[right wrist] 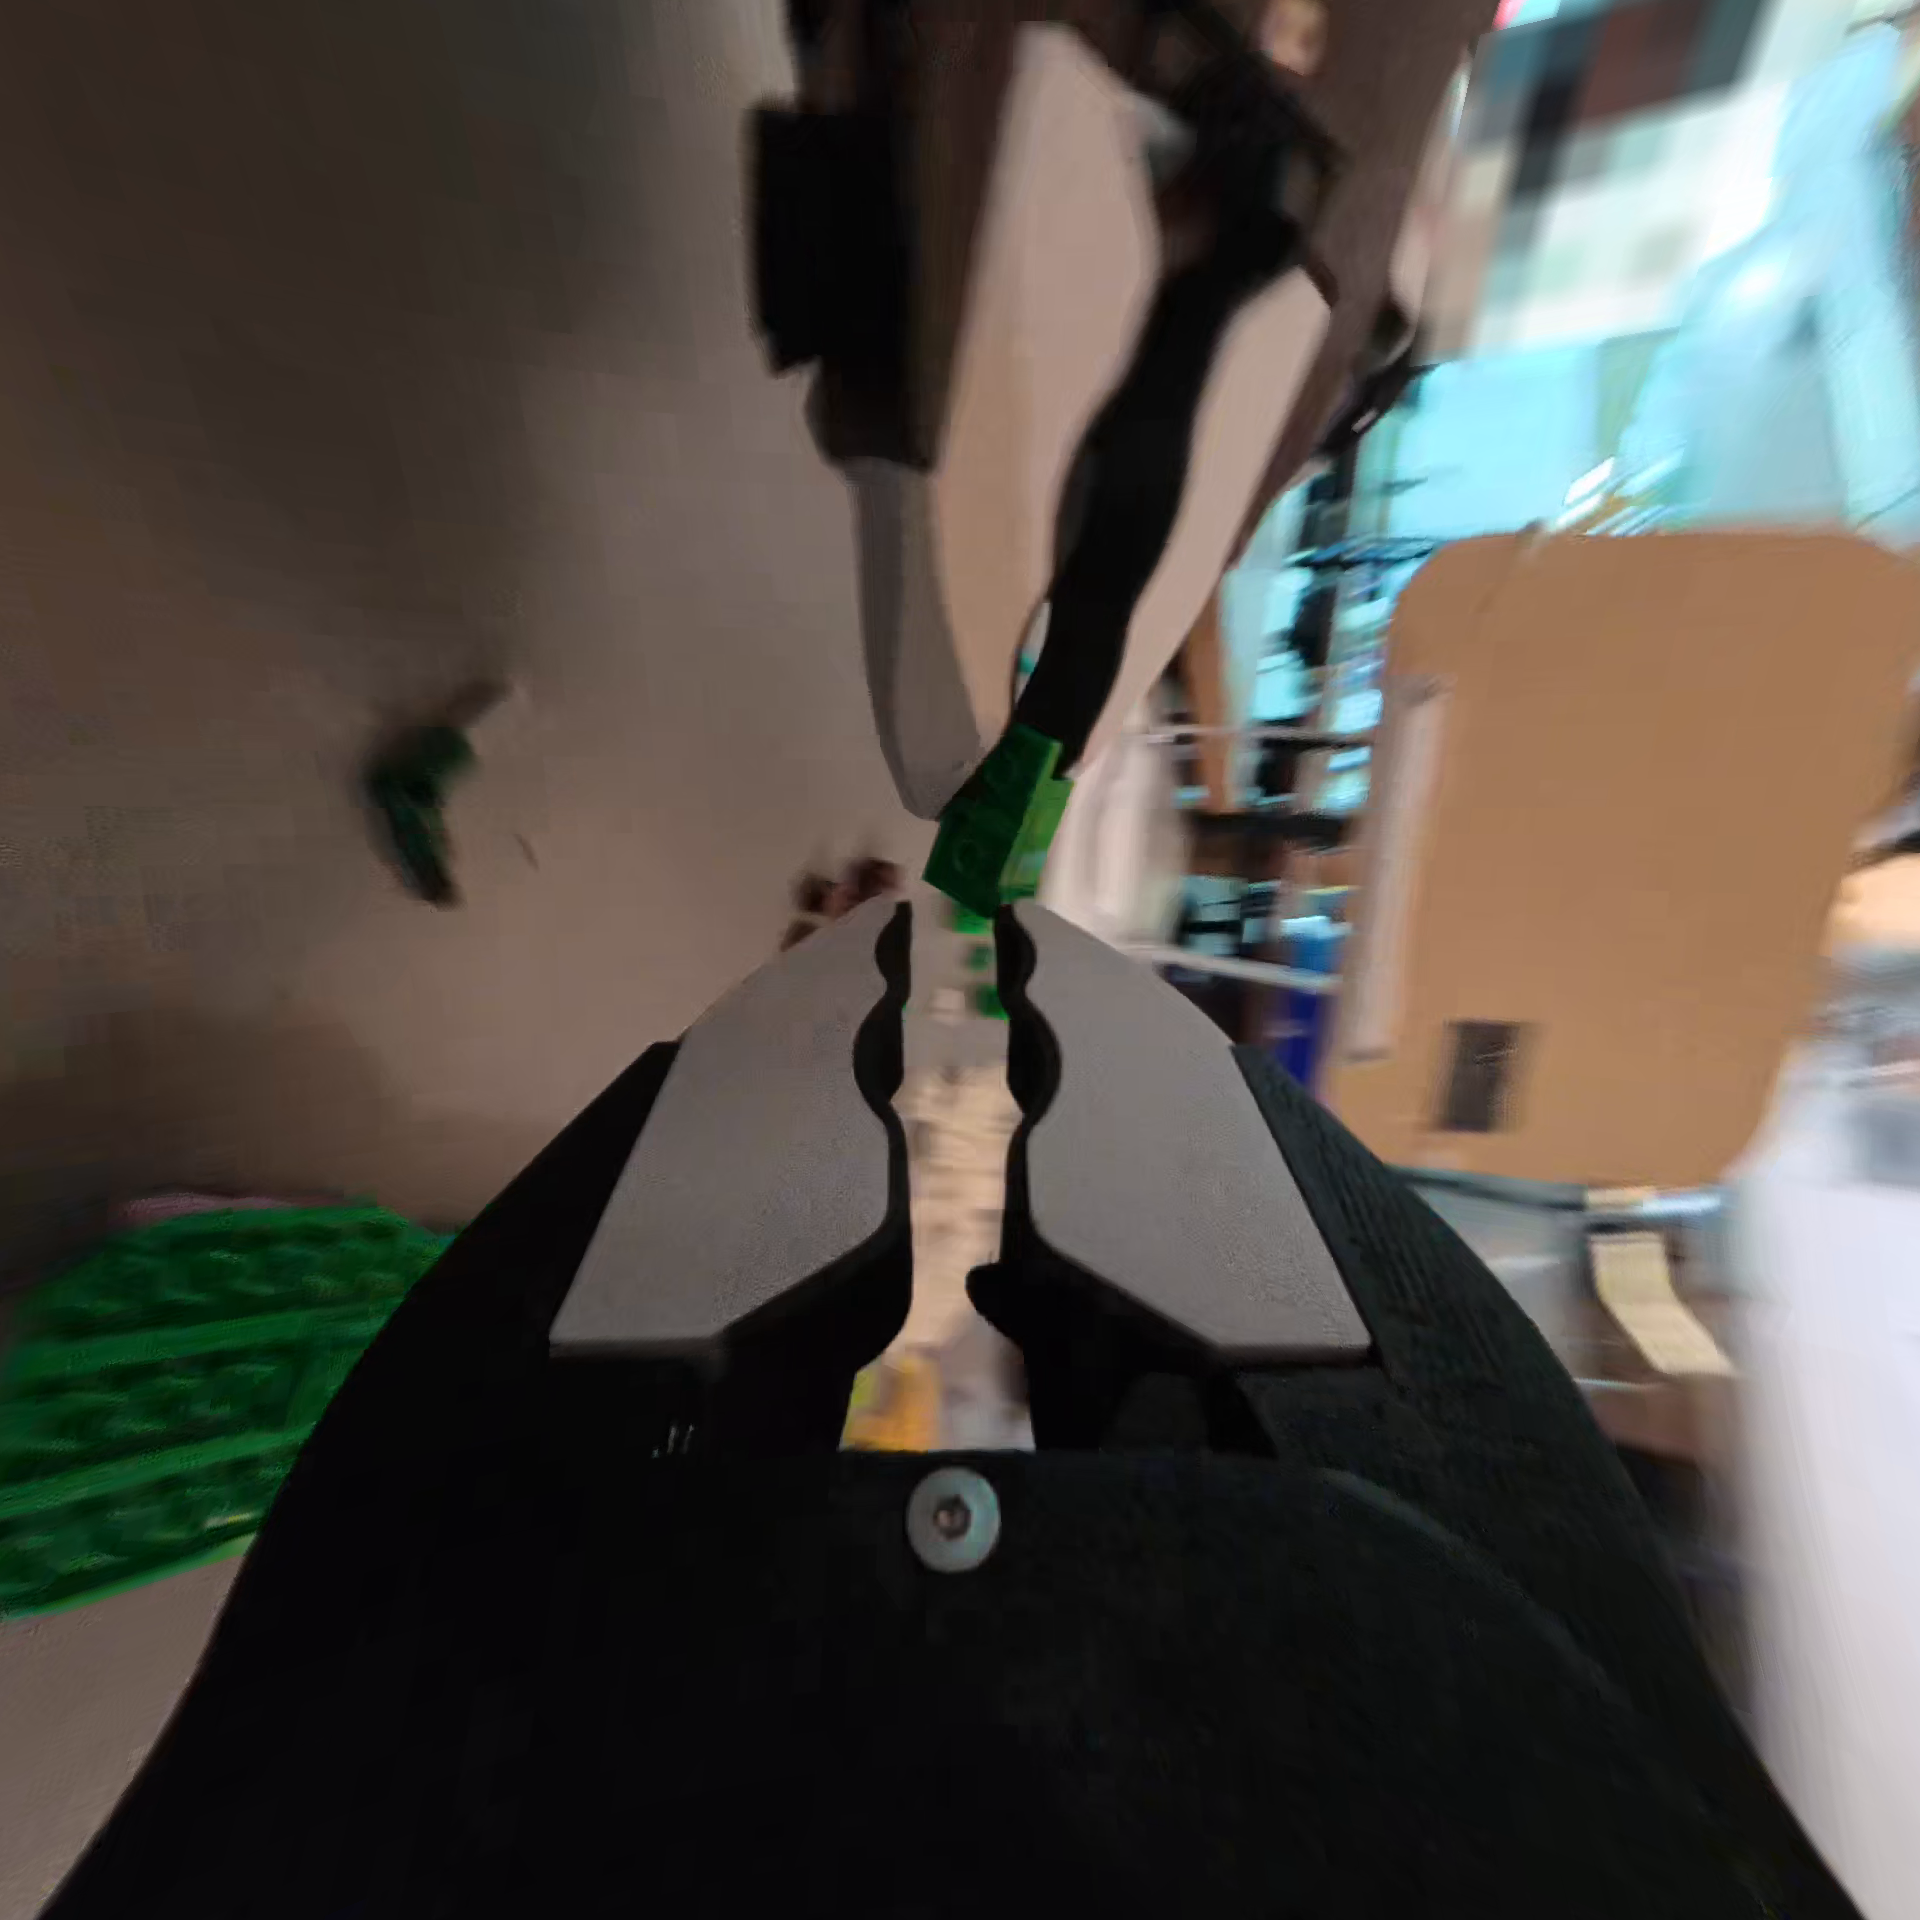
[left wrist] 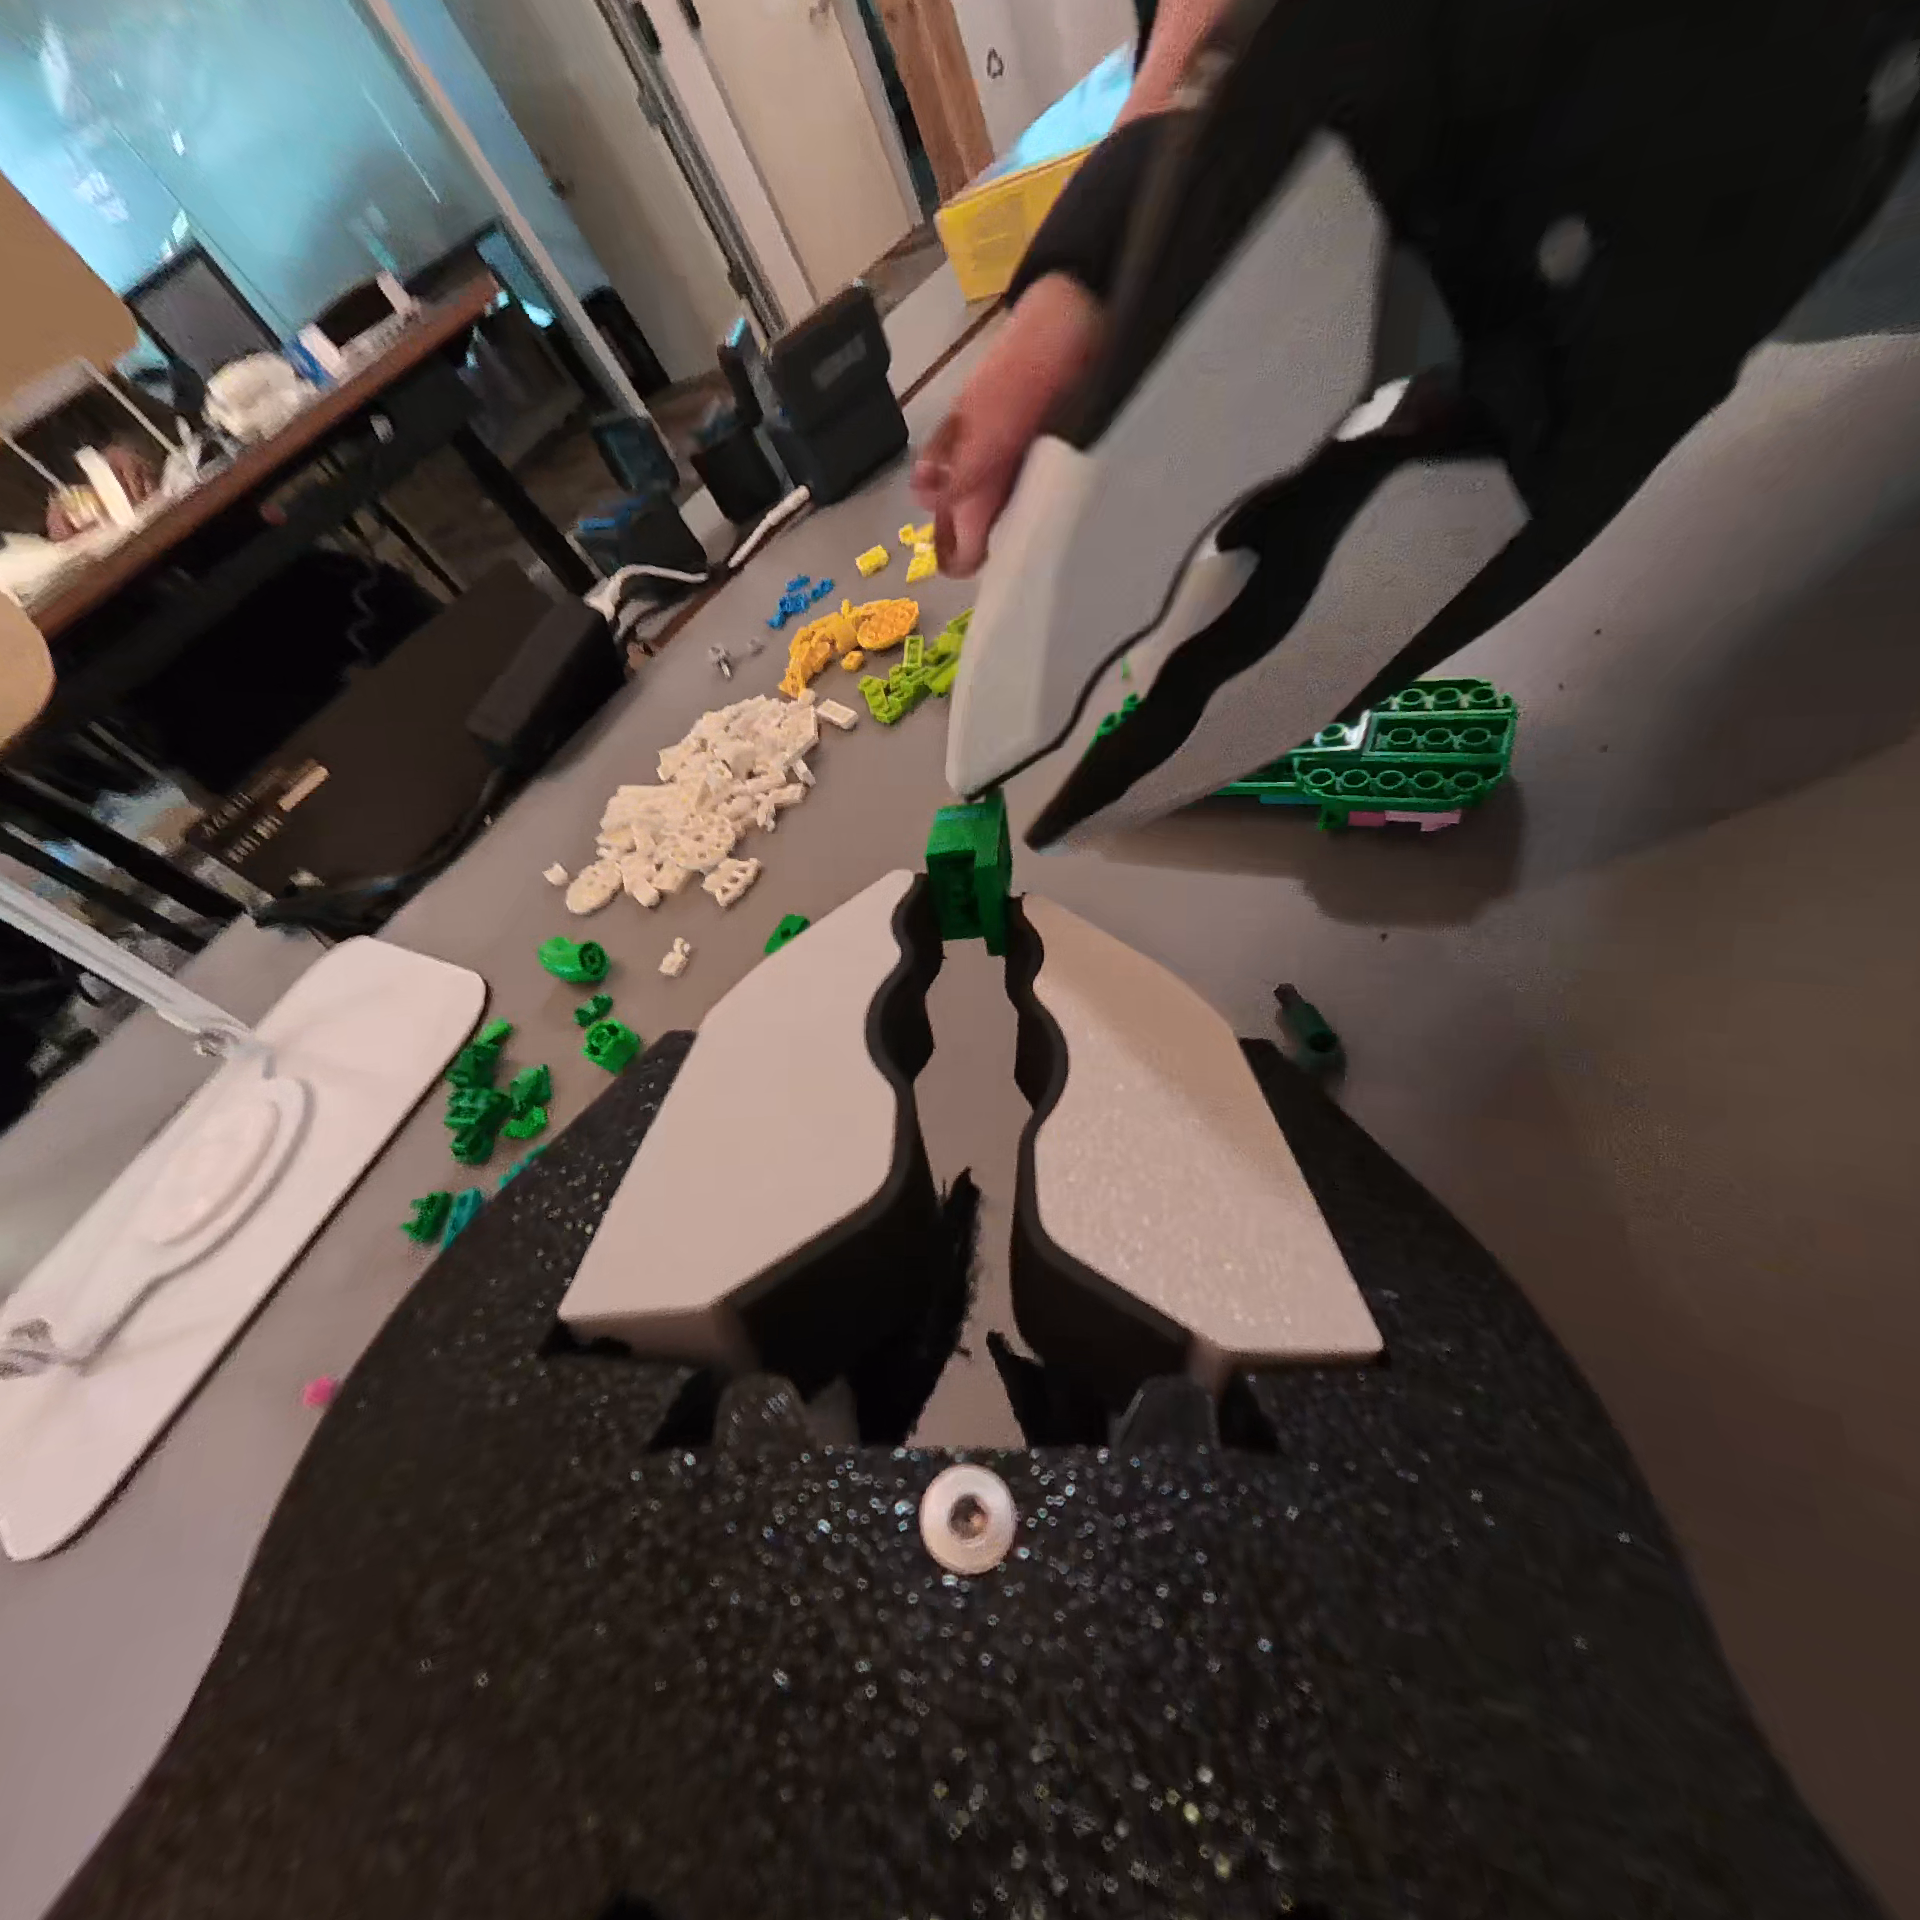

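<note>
Green brick (left wrist: pixel 968 878) pinched in my left gripper (left wrist: pixel 966 914), up off the gray table (left wrist: pixel 1558 1143).

Left view: my left tips squeeze the brick; my right gripper (left wrist: pixel 1003 810) comes down to its top, tips a bit apart, gripping nothing. White bricks (left wrist: pixel 691 816) lie behind.
Right view: it is blurry. The brick (right wrist: pixel 997 826) sits just past my right tips (right wrist: pixel 954 914), which are not on it.

Your left gripper (left wrist: pixel 968 914) pinches a green brick (left wrist: pixel 971 878); your right gripper (left wrist: pixel 1003 816) hangs just above, jaws narrowly parted.
</note>
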Motion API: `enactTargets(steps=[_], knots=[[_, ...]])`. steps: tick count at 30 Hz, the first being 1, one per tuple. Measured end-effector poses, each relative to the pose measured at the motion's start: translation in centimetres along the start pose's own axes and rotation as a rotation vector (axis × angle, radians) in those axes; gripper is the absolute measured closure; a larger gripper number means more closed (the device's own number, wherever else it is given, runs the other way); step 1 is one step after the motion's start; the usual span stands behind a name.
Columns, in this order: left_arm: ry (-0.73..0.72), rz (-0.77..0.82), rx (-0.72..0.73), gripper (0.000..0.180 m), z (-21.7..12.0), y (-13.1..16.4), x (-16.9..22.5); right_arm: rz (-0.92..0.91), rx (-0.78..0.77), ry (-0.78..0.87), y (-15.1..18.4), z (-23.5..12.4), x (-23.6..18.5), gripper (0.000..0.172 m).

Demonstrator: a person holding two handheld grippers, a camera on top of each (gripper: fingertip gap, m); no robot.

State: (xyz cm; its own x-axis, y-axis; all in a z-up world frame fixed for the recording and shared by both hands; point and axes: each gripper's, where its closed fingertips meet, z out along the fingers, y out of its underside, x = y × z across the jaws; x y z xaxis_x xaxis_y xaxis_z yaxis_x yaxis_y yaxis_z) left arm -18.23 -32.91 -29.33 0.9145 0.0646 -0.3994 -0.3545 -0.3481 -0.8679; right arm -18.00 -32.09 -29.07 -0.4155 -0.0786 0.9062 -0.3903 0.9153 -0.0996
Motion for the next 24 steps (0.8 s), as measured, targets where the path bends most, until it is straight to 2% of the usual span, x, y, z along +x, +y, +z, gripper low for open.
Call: enactTargets(steps=[2,5,10,11,15,17,18,21,24], knots=[[-0.009,0.051,0.037,0.168,-0.2,-0.3,0.1,0.279,0.051,-0.125,-0.7,-0.6,-0.3,0.154],[-0.032,0.115,0.080,0.168,-0.4,-0.9,0.2,0.453,0.081,-0.202,-1.2,-1.1,0.0,0.153],[-0.019,0.200,0.143,0.168,-0.7,-1.9,1.1,0.471,0.041,-0.248,-1.2,-1.2,-0.4,0.158],[-0.014,0.217,0.140,0.168,-0.7,-1.8,1.2,0.470,0.036,-0.240,-1.1,-1.2,-0.3,0.166],[-0.043,0.157,0.140,0.167,-0.7,-1.9,0.8,0.489,0.032,-0.212,-1.1,-1.4,0.0,0.170],[-0.061,0.107,0.126,0.165,-0.6,-1.7,0.5,0.389,-0.001,-0.123,-0.5,-1.5,0.7,0.170],[-0.042,0.068,0.115,0.159,-0.6,-1.6,0.5,0.302,-0.032,-0.061,-0.1,-1.6,1.2,0.170],[0.063,-0.128,0.140,0.151,-0.7,-1.8,0.9,0.033,-0.090,0.096,0.3,-2.1,2.4,0.170],[0.152,-0.291,0.165,0.149,-1.0,-2.5,1.0,-0.134,-0.105,0.186,0.1,-2.5,3.0,0.171]])
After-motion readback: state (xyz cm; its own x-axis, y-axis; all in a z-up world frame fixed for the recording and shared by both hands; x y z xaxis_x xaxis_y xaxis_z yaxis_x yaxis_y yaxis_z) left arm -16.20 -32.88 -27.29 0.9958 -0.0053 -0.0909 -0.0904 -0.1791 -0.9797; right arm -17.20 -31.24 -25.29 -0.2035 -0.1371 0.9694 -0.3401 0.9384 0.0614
